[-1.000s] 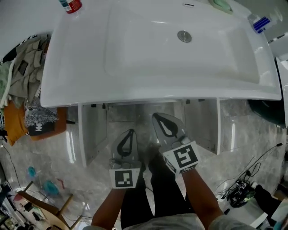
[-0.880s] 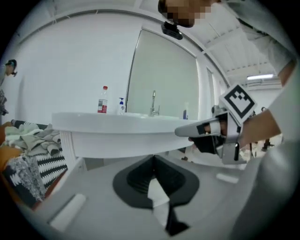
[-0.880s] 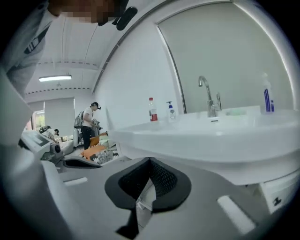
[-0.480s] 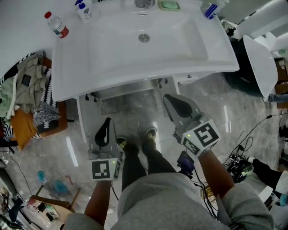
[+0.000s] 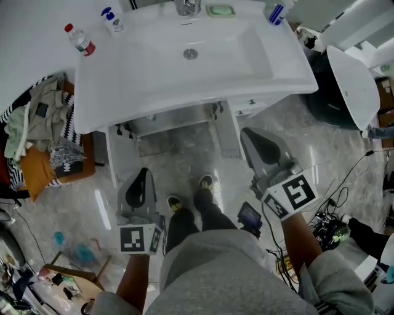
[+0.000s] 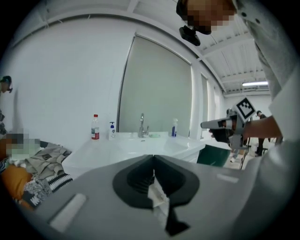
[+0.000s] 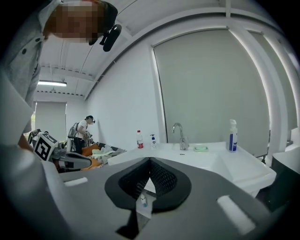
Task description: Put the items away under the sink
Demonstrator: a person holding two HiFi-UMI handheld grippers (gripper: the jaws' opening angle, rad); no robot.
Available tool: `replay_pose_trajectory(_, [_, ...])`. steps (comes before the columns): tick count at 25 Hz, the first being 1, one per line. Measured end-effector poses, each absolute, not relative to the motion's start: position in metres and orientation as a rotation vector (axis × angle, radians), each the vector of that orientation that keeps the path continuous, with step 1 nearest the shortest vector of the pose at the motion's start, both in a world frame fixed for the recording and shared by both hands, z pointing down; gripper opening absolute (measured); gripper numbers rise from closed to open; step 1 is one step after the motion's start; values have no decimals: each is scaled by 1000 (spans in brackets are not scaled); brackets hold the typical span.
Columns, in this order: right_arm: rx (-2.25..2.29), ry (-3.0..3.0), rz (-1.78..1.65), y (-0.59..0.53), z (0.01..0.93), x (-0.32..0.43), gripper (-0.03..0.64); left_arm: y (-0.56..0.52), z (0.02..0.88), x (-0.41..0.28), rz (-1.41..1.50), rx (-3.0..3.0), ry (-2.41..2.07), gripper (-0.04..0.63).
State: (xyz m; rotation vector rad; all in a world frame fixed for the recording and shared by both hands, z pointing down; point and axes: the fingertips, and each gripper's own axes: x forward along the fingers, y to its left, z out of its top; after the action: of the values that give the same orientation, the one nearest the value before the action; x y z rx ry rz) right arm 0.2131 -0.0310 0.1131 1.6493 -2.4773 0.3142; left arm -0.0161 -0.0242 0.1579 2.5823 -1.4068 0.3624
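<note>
Several items stand on the white sink counter (image 5: 104,80): a red-capped water bottle (image 5: 80,40), a pump bottle (image 5: 112,20), a green soap dish (image 5: 220,10) and a blue-labelled spray bottle (image 5: 275,12). The cabinet under the sink (image 5: 178,132) stands open. My left gripper (image 5: 142,171) hangs over the floor in front of the cabinet, shut and empty. My right gripper (image 5: 247,132) is to the right of the opening, also shut and empty. In the left gripper view the jaws (image 6: 153,161) meet in front of the counter. The right gripper (image 7: 150,164) faces the faucet (image 7: 178,135).
A pile of clothes (image 5: 37,129) lies left of the vanity. A white rounded fixture (image 5: 351,86) stands at the right, with cables (image 5: 332,234) on the floor below it. The person's feet (image 5: 191,197) stand on the marble floor before the cabinet.
Both grippers have risen and drawn back from the cabinet opening. The head view has pulled up and away, so the whole counter and its bottles now show.
</note>
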Motion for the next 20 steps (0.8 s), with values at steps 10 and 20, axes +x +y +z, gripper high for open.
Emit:
replay_pose_trajectory(10, [1675,-2441,262,29,100,161,-3,29,127,-44,244,2606,-1389,11])
replay_pose_trajectory(20, [1716,-2393,196,131,78,96,-3,119,100,-110,205,2624,-1358,11])
